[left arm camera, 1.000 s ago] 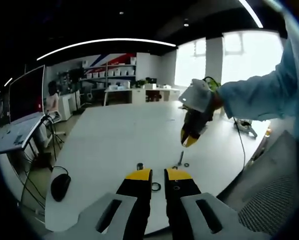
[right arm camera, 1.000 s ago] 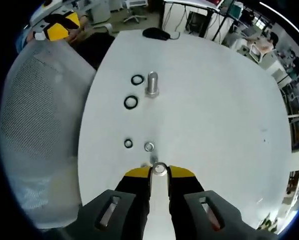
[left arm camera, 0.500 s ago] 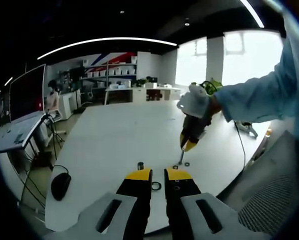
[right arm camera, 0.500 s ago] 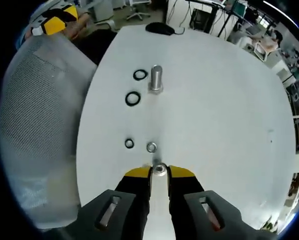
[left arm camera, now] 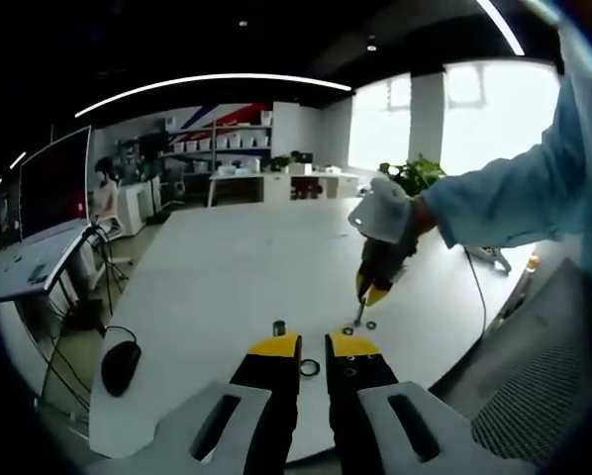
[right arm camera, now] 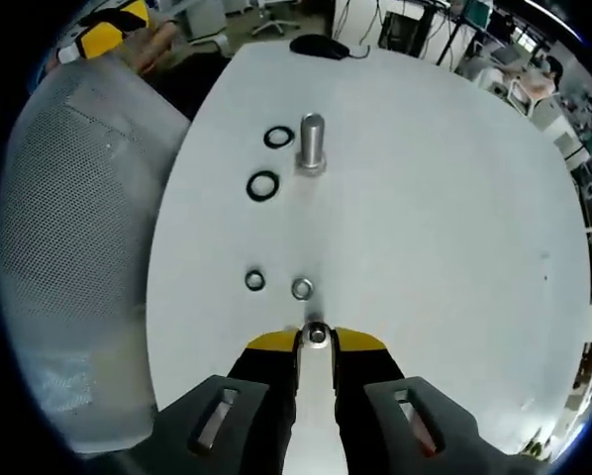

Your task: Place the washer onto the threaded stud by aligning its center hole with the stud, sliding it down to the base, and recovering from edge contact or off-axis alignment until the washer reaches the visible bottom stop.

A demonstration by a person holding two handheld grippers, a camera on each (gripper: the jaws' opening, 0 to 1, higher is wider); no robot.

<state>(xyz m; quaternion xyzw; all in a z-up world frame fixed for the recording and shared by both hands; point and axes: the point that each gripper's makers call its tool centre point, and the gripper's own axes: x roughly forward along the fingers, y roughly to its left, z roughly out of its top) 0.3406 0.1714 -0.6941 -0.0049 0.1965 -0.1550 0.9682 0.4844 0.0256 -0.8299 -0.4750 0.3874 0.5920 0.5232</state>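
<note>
Right gripper point(right arm camera: 316, 339) low over the white surface point(right arm camera: 425, 218) — jaws nearly together, pinching a small silvery stud point(right arm camera: 317, 334) end-on at the tips. Just ahead of the tips: a silvery washer point(right arm camera: 302, 289), flat on the surface, and a small black ring point(right arm camera: 254, 281) to its left. Further ahead, two larger black rings point(right arm camera: 263, 185) sit left of an upright metal bolt point(right arm camera: 312, 144). Beyond that, a black mouse point(right arm camera: 316, 46) at the far edge. Grey mesh chair back point(right arm camera: 68, 257) along the left.

Left gripper point(left arm camera: 313, 345) hovers above the near edge of the surface — jaws a narrow gap apart, holding nothing. A black ring point(left arm camera: 308, 369) shows between the tips; a bolt point(left arm camera: 278, 328) stands just past the left jaw. Ahead and right, the right gripper point(left arm camera: 370, 289) points down at the surface, held by a gloved hand point(left arm camera: 383, 210), with the washer point(left arm camera: 369, 325) beside it.
</note>
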